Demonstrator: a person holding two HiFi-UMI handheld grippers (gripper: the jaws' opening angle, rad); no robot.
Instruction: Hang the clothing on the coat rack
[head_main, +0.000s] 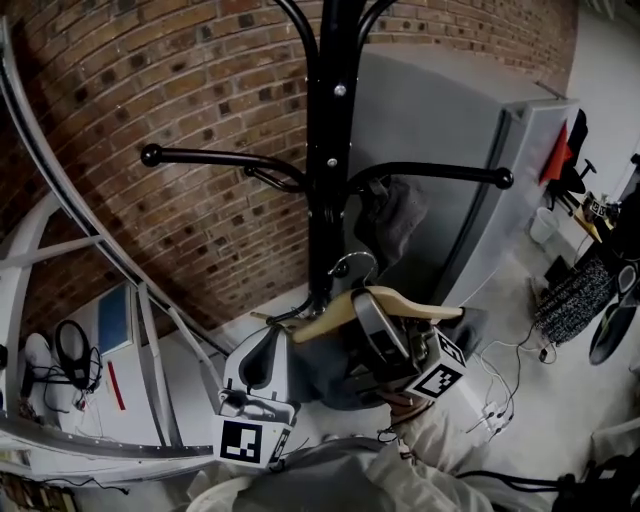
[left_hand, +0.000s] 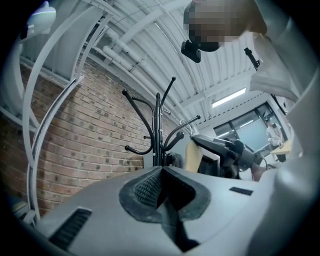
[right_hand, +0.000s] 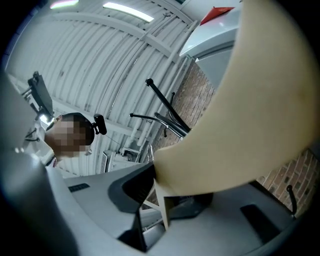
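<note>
I find my right gripper (head_main: 372, 322) clenched on the smooth, curved wooden hanger (head_main: 405, 303), with grey clothing (head_main: 325, 372) bunched below it, near the black coat rack (head_main: 325, 160). My left gripper (head_main: 262, 362) is closed and empty. There is open room under the ball-tipped arms (head_main: 215, 157), before the rough brick wall (head_main: 200, 90).

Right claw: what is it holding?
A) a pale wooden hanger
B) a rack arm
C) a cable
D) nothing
A: in the right gripper view the right claw is closed on the hanger, whose pale wood fills the gap.
</note>
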